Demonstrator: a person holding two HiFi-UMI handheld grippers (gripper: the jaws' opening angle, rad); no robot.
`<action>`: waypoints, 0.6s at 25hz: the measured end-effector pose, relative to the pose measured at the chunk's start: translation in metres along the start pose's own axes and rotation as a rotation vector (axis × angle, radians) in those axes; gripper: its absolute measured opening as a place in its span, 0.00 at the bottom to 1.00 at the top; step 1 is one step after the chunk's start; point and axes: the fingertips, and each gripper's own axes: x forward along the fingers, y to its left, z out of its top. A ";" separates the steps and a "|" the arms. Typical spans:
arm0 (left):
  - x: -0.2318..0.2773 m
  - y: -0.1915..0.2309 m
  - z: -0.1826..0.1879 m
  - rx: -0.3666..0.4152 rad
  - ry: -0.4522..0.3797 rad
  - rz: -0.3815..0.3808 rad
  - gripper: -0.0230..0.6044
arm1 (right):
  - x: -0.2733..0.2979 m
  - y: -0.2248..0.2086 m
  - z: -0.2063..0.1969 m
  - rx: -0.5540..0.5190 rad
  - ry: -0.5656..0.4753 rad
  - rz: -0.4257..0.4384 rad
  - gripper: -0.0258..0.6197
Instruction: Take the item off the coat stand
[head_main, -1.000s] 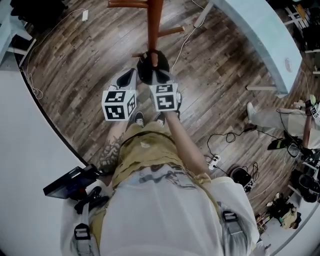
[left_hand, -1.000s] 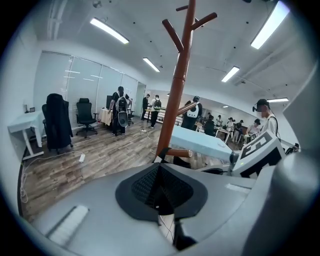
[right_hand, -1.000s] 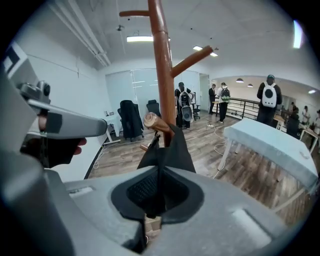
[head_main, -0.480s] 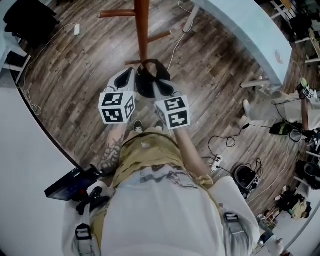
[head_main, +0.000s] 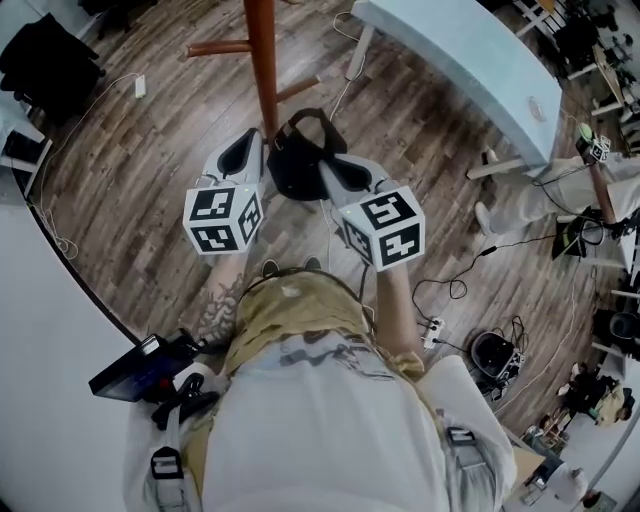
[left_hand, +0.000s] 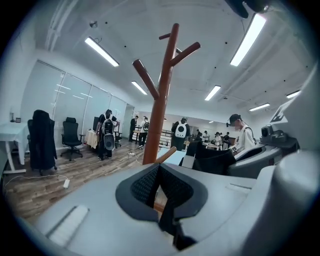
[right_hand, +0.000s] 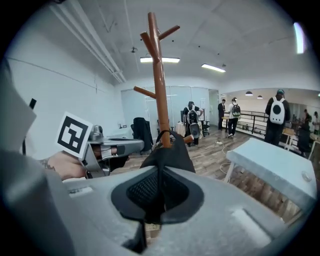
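Right gripper view shows the right gripper (right_hand: 159, 189) clamped on a black cap (right_hand: 169, 154), which sits just ahead of its jaws and close beside the wooden coat stand (right_hand: 160, 85). To its left, the left gripper (left_hand: 160, 186) has its jaws together on nothing.

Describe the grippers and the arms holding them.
The left gripper and right gripper are pale grey moulded shells with black mesh-textured fingers. Each carries a white cube with black square markers. The arms are bare below a white T-shirt, with a left forearm tattoo.
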 end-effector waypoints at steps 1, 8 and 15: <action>0.000 -0.001 0.005 0.004 -0.011 -0.003 0.04 | -0.008 -0.001 0.008 -0.009 -0.013 0.000 0.05; -0.003 -0.021 0.046 0.044 -0.099 -0.039 0.04 | -0.057 -0.021 0.058 -0.020 -0.138 -0.092 0.05; -0.007 -0.044 0.079 0.090 -0.167 -0.067 0.04 | -0.077 -0.041 0.089 -0.024 -0.276 -0.235 0.05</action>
